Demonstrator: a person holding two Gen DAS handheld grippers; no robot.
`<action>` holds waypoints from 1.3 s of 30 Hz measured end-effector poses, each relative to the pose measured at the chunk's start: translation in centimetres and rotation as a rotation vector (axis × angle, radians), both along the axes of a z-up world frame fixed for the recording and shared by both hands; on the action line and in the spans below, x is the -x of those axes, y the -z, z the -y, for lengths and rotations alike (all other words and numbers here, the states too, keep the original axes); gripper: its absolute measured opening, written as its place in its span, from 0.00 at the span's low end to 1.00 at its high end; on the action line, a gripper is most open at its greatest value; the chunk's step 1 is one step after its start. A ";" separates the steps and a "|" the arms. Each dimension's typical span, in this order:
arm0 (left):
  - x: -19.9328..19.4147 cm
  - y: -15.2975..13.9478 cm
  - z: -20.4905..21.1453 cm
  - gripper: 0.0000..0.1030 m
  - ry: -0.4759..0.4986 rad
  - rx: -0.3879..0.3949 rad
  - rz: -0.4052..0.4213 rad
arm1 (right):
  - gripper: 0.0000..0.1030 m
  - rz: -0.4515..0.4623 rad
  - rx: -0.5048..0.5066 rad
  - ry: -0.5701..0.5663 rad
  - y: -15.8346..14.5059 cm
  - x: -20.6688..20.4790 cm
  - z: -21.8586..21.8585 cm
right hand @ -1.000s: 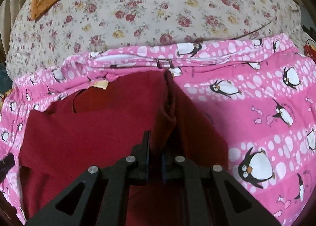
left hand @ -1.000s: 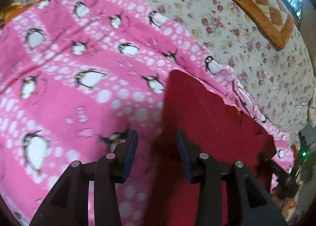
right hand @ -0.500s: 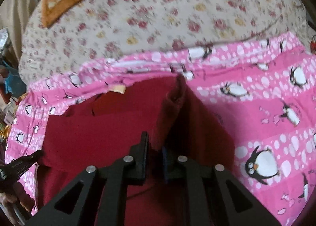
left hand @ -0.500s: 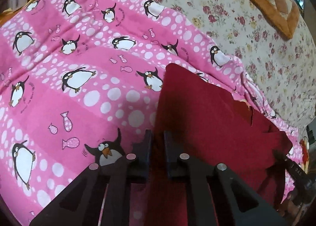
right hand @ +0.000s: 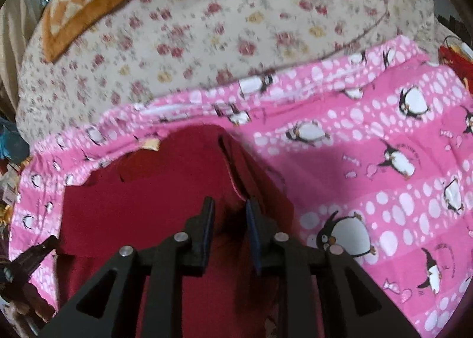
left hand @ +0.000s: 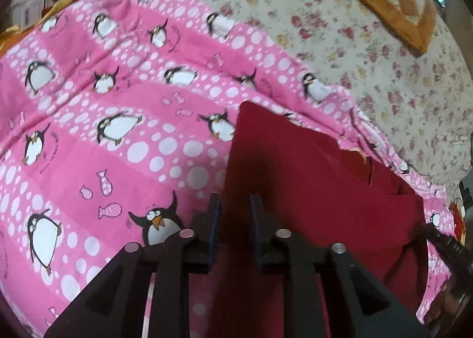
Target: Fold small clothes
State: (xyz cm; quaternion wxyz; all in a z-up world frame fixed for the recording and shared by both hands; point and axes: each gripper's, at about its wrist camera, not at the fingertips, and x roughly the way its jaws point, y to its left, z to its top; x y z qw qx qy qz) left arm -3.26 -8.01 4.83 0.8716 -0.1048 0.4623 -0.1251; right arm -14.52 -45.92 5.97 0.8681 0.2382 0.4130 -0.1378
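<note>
- The dark red, soft fabric garment (left hand: 310, 190) is lying partly folded on a pink penguin-print blanket (left hand: 118, 137), which is covering a cream floral bedspread (right hand: 236, 27).
- The left gripper (left hand: 235, 219) is sitting at the garment's left edge, jaws slightly apart with red cloth between them; whether the pads are biting is unclear.
- The right gripper (right hand: 227, 219) is likewise showing a narrow gap, a raised fold of cloth running into it.
- The garment is looking light, limp and non-slippery; it is likely sagging wherever unsupported, so pinching doubled edges or corners is seeming wisest.
</note>
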 end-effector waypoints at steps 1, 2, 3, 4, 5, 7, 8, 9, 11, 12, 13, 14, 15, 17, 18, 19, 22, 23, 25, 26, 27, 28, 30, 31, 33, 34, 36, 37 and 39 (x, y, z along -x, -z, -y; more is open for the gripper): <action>0.1 -0.2 0.2 0.05 0.004 -0.002 0.012 | 0.23 0.016 0.006 -0.001 -0.4 0.0 -0.2; 0.2 -0.2 0.5 0.06 0.009 -0.007 0.020 | 0.24 0.032 0.017 -0.017 -0.8 -0.2 -0.5; 0.2 -0.1 0.8 0.06 0.021 -0.015 0.018 | 0.24 0.034 0.023 -0.038 -0.9 -0.6 -0.9; 0.1 0.0 1.0 0.06 0.027 -0.021 0.012 | 0.24 0.027 0.028 -0.070 -0.7 -1.2 -1.4; 0.0 0.3 1.3 0.06 0.033 -0.032 0.002 | 0.24 0.019 0.032 -0.088 -0.4 -1.5 -1.6; -0.2 0.7 1.6 0.06 0.040 -0.060 -0.008 | 0.24 -0.036 0.070 -0.123 1.1 -3.2 -2.3; -0.2 0.8 1.7 0.06 0.039 -0.074 -0.007 | 0.24 -0.071 0.093 -0.114 2.0 -3.9 -2.2; -0.3 0.9 1.8 0.06 0.039 -0.084 -0.006 | 0.23 -0.098 0.100 -0.097 2.9 -4.3 -1.8; -0.3 1.0 1.9 0.08 0.042 -0.093 -0.006 | 0.13 -0.129 0.058 -0.057 4.6 -5.1 -0.2; -0.4 1.1 2.0 0.08 0.043 -0.098 -0.007 | 0.08 -0.121 0.047 -0.041 4.8 -5.1 0.4; -0.3 1.1 2.0 0.08 0.044 -0.099 -0.007 | 0.07 -0.113 0.029 -0.033 4.8 -5.0 0.8; -0.3 1.1 2.0 0.08 0.044 -0.101 -0.007 | 0.07 -0.111 0.013 -0.032 4.7 -4.9 1.0; -0.3 1.0 2.0 0.08 0.044 -0.101 -0.007 | 0.08 -0.110 0.004 -0.041 4.3 -4.6 0.9; -0.2 0.8 1.9 0.08 0.044 -0.093 -0.009 | 0.16 -0.106 0.001 -0.065 3.3 -3.8 0.5; 0.0 0.7 1.8 0.08 0.044 -0.082 -0.009 | 0.26 -0.098 -0.008 -0.082 2.5 -3.1 0.1; 0.1 0.5 1.7 0.08 0.045 -0.072 -0.009 | 0.39 -0.089 -0.019 -0.099 1.8 -2.4 -0.2; 0.9 -0.1 1.3 0.08 0.053 -0.028 -0.004 | 0.59 -0.063 -0.007 -0.138 -0.5 0.8 -1.2; 1.2 -0.2 1.2 0.09 0.060 -0.017 -0.003 | 0.59 -0.061 0.009 -0.151 -1.2 2.0 -1.5; 1.6 -0.4 1.2 0.09 0.074 -0.005 -0.002 | 0.59 -0.064 0.003 -0.186 -2.0 4.4 -2.3; 1.9 -0.4 1.2 0.10 0.083 -0.001 -0.002 | 0.59 -0.063 -0.010 -0.193 -2.1 5.2 -2.6; 2.2 -0.6 1.3 0.10 0.098 0.002 0.000 | 0.59 -0.061 -0.033 -0.204 -2.2 6.4 -3.0; 2.4 -0.6 1.4 0.10 0.106 0.001 0.003 | 0.59 -0.061 -0.047 -0.215 -2.3 7.7 -3.2; 3.1 -0.8 1.6 0.10 0.122 -0.013 0.017 | 0.59 -0.065 -0.065 -0.252 -2.3 9.8 -4.4; 3.3 -0.9 1.7 0.10 0.128 -0.025 0.024 | 0.59 -0.066 -0.069 -0.270 -2.3 10.8 -5.2; 3.8 -1.0 1.9 0.10 0.136 -0.045 0.033 | 0.59 -0.066 -0.088 -0.297 -2.1 12.0 -6.3; 3.9 -1.0 1.8 0.10 0.138 -0.049 0.034 | 0.59 -0.069 -0.098 -0.309 -1.8 12.4 -6.9; 4.0 -1.1 1.6 0.10 0.134 -0.040 0.027 | 0.59 -0.088 -0.131 -0.336 -1.1 13.4 -8.1; 4.0 -1.1 1.4 0.10 0.131 -0.033 0.025 | 0.59 -0.093 -0.150 -0.345 -0.6 13.7 -8.5; 3.9 -1.1 1.0 0.12 0.120 -0.014 0.017 | 0.59 -0.105 -0.182 -0.352 0.3 13.8 -9.0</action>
